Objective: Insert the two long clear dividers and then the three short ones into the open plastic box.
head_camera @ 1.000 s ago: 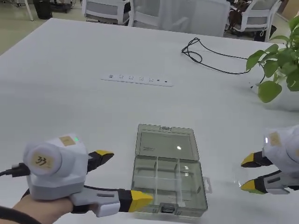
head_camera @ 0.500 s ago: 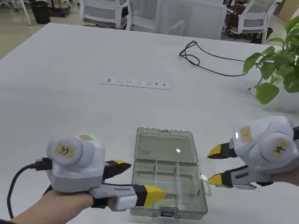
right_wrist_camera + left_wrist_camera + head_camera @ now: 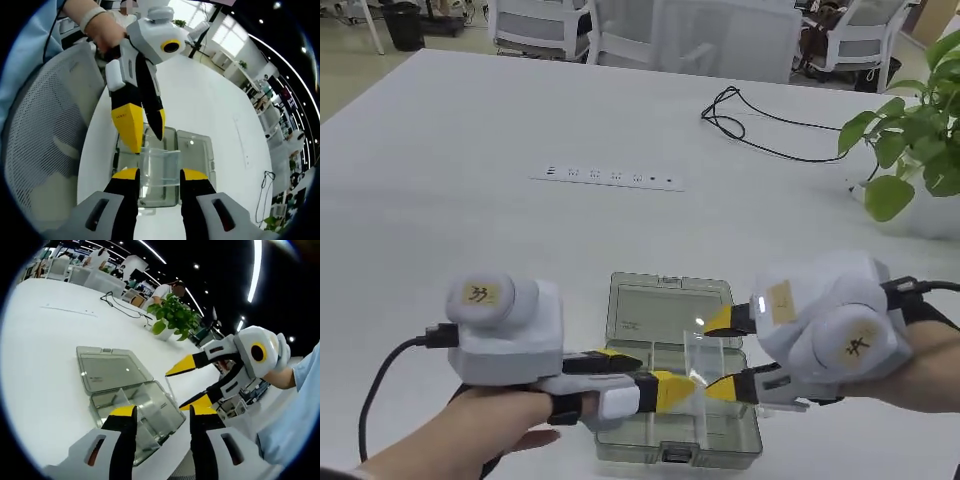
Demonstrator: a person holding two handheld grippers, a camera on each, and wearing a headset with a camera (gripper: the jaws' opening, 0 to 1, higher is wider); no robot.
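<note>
One white table [image 3: 520,110] carries the open plastic box [image 3: 665,308], its lid lying flat behind it. Above the box, my right gripper [image 3: 723,355] clamps a clear divider [image 3: 160,169] between its jaws. My left gripper [image 3: 645,372] is just beside it, jaws parted and holding nothing.

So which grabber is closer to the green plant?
Right. The right gripper, shut on a clear divider, hangs over the box's right side, toward the plant; the left gripper is over the box's left side, farther from it.
</note>
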